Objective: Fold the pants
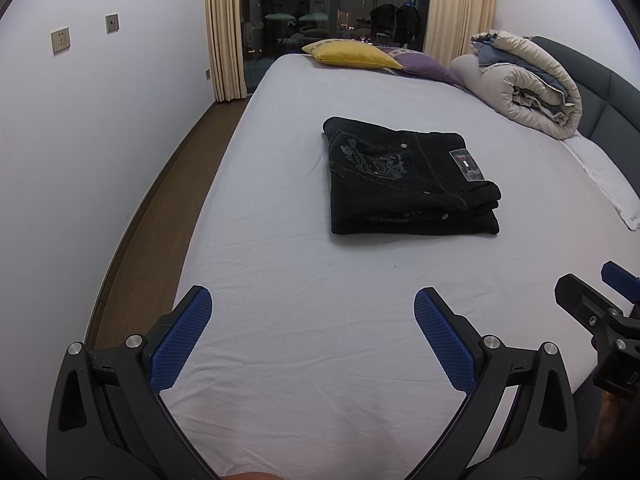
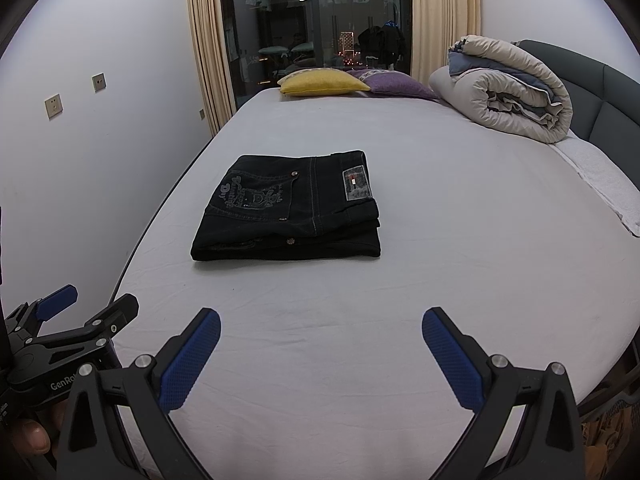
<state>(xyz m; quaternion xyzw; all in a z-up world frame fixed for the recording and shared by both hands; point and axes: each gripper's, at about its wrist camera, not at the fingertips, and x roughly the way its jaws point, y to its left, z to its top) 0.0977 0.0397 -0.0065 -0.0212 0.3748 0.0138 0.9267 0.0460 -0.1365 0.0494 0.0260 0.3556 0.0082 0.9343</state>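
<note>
Jaws on our left gripper (image 1: pixel 313 300) and right gripper (image 2: pixel 321 320) spread wide, empty. Pants (image 2: pixel 292 208) lie folded on the bed (image 2: pixel 440 280). Denim looks heavy, floppy; we'd pinch the thick folded edge.

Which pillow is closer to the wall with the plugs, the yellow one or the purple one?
The yellow pillow. It lies on the wall side, and the purple pillow sits beyond it, toward the rolled-up duvet.

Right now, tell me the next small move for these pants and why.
Probably none beyond keeping both back: the black pants already lie in a compact folded stack on the bed sheet, and the left hand-held gripper and right hand-held gripper hang open, clear of them, holding nothing.
</note>
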